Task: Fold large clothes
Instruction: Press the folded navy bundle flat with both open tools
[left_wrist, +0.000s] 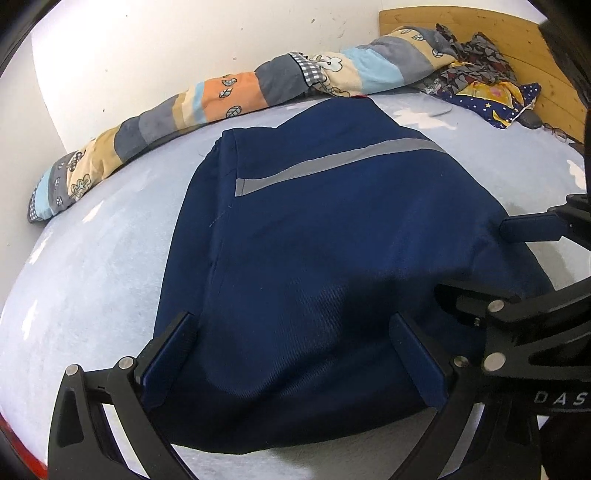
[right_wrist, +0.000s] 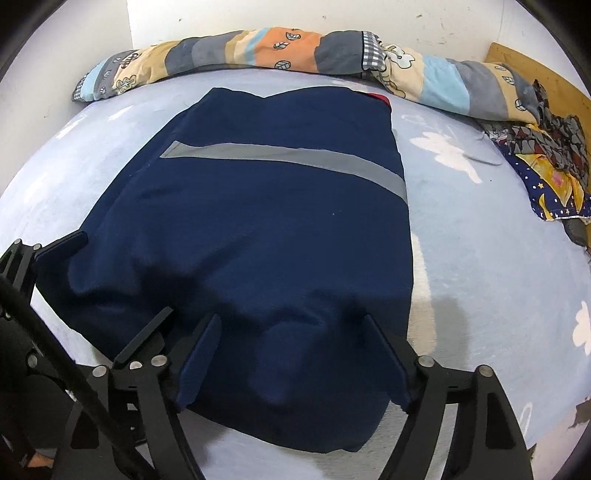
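The navy jacket (left_wrist: 314, 236) lies flat in the middle of the bed (left_wrist: 92, 266), already doubled into a compact rectangle, with its grey reflective stripe (left_wrist: 332, 162) running across the far half. Its far edge reaches toward the wall-side edge of the bed, just short of the rolled patchwork quilt (left_wrist: 207, 99), and its near edge sits right under your two tools. A sliver of red (right_wrist: 378, 98) shows at the far right corner of the garment, probably a lining peeking out.

Your left gripper (left_wrist: 295, 358) has its fingers spread wide, straddling the near left part of the fabric without pinching it. Your right gripper (right_wrist: 291, 354) is likewise spread, its fingers standing either side of the near right portion; the cloth between them bulges up a little but the pads do not press it. With both pairs of fingers apart over the near edge, I judge you have laid this fold down and let go, so the cloth can settle under its own weight.

You keep both tools side by side at the near edge, likely because that puts one on each near corner for whatever fold comes next. The loose patterned cloths (right_wrist: 546, 158) by the wooden headboard (left_wrist: 480, 33) corner lie well apart from the work.
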